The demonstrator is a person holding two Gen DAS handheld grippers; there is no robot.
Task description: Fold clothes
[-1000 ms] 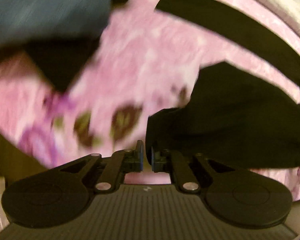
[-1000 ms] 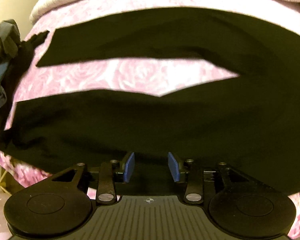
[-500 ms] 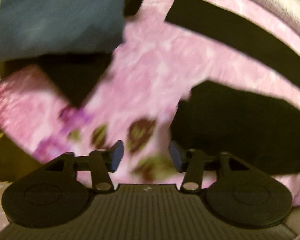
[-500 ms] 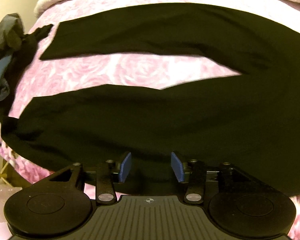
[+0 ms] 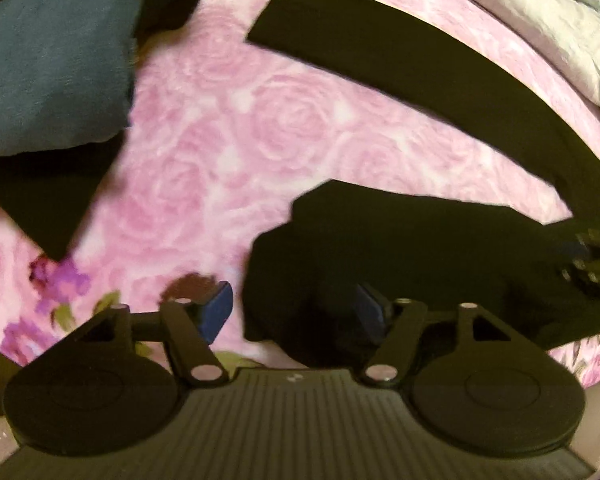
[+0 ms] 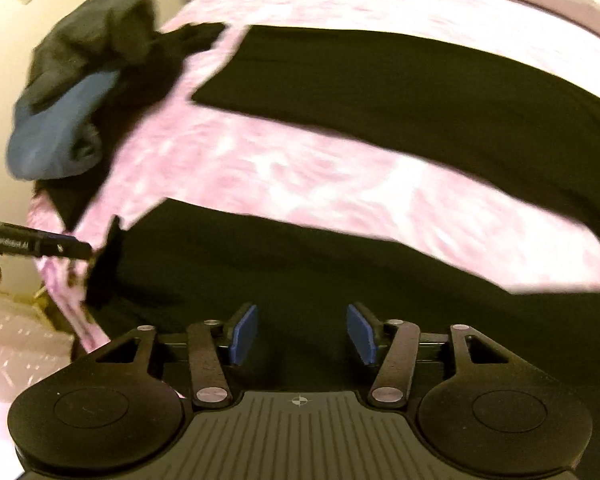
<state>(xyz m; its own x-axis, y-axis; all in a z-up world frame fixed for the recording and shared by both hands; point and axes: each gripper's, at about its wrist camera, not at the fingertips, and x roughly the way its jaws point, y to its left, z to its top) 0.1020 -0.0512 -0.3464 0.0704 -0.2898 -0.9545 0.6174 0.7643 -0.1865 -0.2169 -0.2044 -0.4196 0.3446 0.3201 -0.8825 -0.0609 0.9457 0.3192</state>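
The left gripper (image 5: 294,312), shut a second ago, now gapes at the near hem of the black trousers (image 5: 420,248), lower centre. The right gripper (image 6: 302,334) stays wide above them. Beyond, pink bedspread (image 5: 228,128).

Rose-print pink bed (image 5: 228,128): black trousers (image 6: 380,92) spread across it, clothes heap (image 6: 80,92) at its corner.
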